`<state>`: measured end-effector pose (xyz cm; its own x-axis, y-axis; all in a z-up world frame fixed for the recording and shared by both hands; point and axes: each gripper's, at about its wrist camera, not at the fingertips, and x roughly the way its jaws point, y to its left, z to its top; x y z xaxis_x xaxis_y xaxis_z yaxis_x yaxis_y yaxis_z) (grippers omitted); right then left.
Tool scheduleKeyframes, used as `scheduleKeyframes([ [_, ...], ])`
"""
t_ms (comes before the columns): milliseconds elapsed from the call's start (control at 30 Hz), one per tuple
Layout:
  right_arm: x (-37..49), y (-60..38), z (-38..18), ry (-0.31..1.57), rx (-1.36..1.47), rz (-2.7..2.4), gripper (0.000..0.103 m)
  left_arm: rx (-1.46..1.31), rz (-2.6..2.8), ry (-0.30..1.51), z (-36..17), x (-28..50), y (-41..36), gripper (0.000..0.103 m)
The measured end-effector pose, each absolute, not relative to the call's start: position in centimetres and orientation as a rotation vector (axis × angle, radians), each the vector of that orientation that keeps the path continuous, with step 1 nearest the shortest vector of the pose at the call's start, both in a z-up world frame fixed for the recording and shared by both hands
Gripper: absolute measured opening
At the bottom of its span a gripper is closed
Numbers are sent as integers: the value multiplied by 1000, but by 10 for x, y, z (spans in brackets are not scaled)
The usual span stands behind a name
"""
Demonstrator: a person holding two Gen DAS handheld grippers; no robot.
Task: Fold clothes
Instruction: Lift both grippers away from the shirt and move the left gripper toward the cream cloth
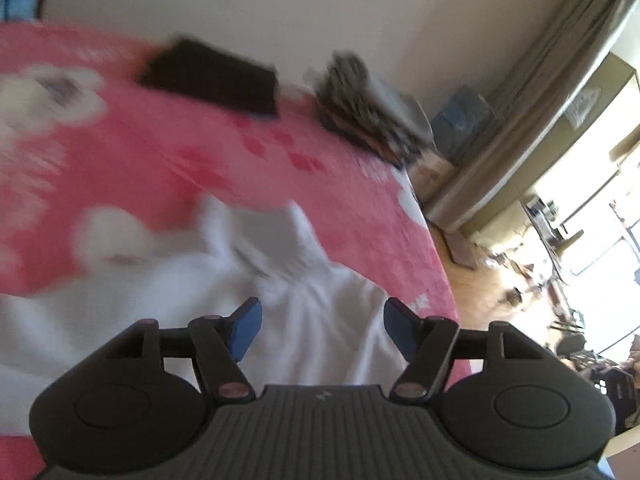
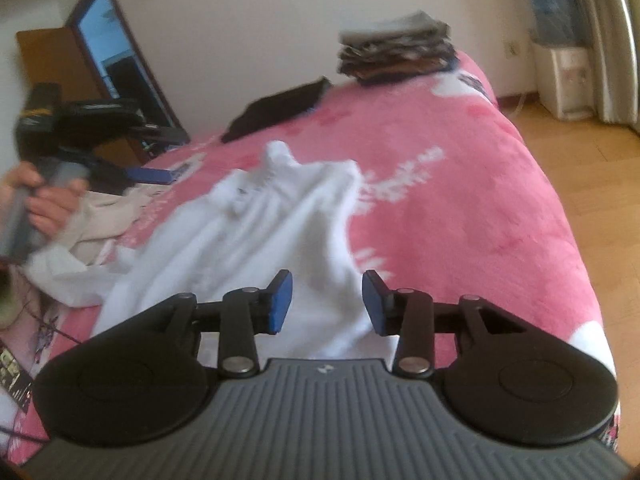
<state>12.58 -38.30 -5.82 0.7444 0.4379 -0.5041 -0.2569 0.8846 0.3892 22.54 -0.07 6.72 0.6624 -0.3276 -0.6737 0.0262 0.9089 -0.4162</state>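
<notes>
Fingers: left gripper (image 1: 322,330) and right gripper (image 2: 326,304) both spread apart, holding nothing.
Garment: white garment (image 2: 272,216) lies rumpled, unfolded, on the pink bed (image 2: 480,184).
Axis: runs from near the fingers to far.
Bearing: cloth directly ahead and below both grippers; which is nearer cannot be told.
Far: folded stack (image 2: 396,54), dark folded piece (image 2: 280,110).
Pose: both hover, angled down.

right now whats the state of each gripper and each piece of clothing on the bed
left gripper: open, empty, over the white garment
right gripper: open, empty
white garment: crumpled, unfolded, on the pink blanket
dark garment: folded flat
stack of clothes: folded, piled
beige garment: crumpled
</notes>
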Motion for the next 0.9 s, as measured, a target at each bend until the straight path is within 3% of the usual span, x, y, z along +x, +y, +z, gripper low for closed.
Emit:
scheduleKeyframes([
  [200,121,-342,-49,637,359,505,38,-215,115,709,128,148,104,82],
  [533,122,-261,-36,720,272,647,38,101,646,687,110,119,233,82],
  [633,114,-254,-35,738,257,652,38,94,664,769,107,131,265,92],
  [900,110,-244,-46,812,265,648,40,21,734,932,92,146,312,92],
])
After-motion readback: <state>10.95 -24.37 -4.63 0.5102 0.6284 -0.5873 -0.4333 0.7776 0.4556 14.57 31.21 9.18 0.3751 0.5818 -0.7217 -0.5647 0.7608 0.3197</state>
